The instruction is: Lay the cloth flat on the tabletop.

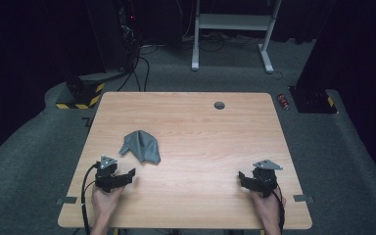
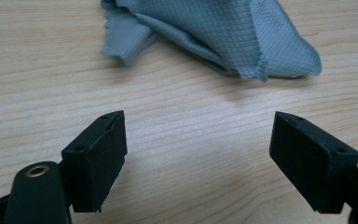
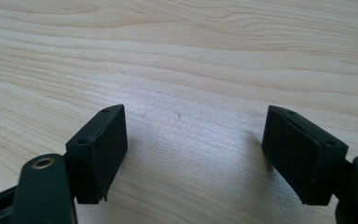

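Note:
A crumpled grey cloth (image 1: 141, 146) lies on the left half of the wooden table (image 1: 200, 142). In the left gripper view the cloth (image 2: 223, 37) has a woven texture and lies just beyond the jaws. My left gripper (image 1: 122, 177) rests near the table's front left, a short way below the cloth, and stands open with nothing between its jaws (image 2: 198, 154). My right gripper (image 1: 247, 180) sits at the front right, far from the cloth, open over bare wood (image 3: 193, 154).
A round grey cable grommet (image 1: 219, 105) is set in the table near its far edge. Beyond the table are a white desk frame (image 1: 232, 29), cables on the carpet, and a yellow-and-black striped base (image 1: 81, 95) at the left. Tape marks (image 1: 66, 200) flank the front corners.

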Demonstrator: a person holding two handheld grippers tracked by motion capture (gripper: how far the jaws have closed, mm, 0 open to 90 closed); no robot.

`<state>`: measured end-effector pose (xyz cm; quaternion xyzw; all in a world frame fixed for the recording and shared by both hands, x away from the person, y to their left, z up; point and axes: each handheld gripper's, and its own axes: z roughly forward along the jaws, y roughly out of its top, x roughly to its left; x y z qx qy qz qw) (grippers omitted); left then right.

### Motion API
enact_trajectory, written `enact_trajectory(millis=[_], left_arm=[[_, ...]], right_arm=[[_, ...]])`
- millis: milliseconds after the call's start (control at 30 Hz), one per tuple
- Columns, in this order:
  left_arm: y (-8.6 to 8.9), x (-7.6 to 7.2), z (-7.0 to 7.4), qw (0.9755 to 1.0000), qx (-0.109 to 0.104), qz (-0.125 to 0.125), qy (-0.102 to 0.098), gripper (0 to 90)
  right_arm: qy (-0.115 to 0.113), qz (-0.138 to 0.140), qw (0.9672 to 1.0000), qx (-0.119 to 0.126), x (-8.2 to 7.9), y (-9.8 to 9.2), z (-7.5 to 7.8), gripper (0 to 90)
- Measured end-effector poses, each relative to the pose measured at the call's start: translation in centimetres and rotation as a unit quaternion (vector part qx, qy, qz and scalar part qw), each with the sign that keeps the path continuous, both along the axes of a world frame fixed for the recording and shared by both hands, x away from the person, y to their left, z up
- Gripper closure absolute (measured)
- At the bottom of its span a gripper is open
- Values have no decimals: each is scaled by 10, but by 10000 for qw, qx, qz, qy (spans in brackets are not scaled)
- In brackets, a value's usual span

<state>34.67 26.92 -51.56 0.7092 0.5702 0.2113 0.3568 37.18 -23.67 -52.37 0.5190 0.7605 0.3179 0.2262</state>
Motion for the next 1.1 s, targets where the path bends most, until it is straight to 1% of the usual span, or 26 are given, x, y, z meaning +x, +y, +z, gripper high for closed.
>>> enact_trajectory(millis=[133,167,267,367,400,433,500,533,633,700,800,900,1100], left_arm=[[-4,4,4,10000,-3,-72,-41,193],[-6,4,5,9999,-55,-70,-64,193],[-9,8,7,9999,-14,-158,-56,192],[-13,12,9,9998,-19,-192,-80,192],[-14,12,10,9997,-50,-199,-93,192],[-16,14,10,9997,-91,-207,-68,193],[-16,15,10,9997,-87,-230,-69,194],[-18,17,11,9997,-87,-244,-32,194],[-18,20,12,9996,-59,-275,-45,193],[-20,21,14,9995,-98,-276,-74,193],[-21,23,17,9992,-211,-319,-117,202],[-23,27,19,9992,-170,-350,-125,202],[-27,33,22,9989,-229,-381,-156,213]], right_arm=[[-1,1,10000,-1,0,0,0,221],[-1,1,10000,-1,0,0,0,221],[0,1,10000,-1,0,0,0,221],[0,0,10000,0,0,0,0,221],[0,0,10000,0,0,0,0,221],[-1,1,10000,0,0,0,0,221],[-1,1,10000,0,0,0,0,221],[0,1,10000,0,0,0,0,221],[0,0,10000,1,0,0,0,221],[0,0,10000,0,0,0,0,221],[0,0,10000,1,0,0,0,221],[0,1,10000,0,0,0,0,221],[0,0,10000,1,0,0,0,221]])
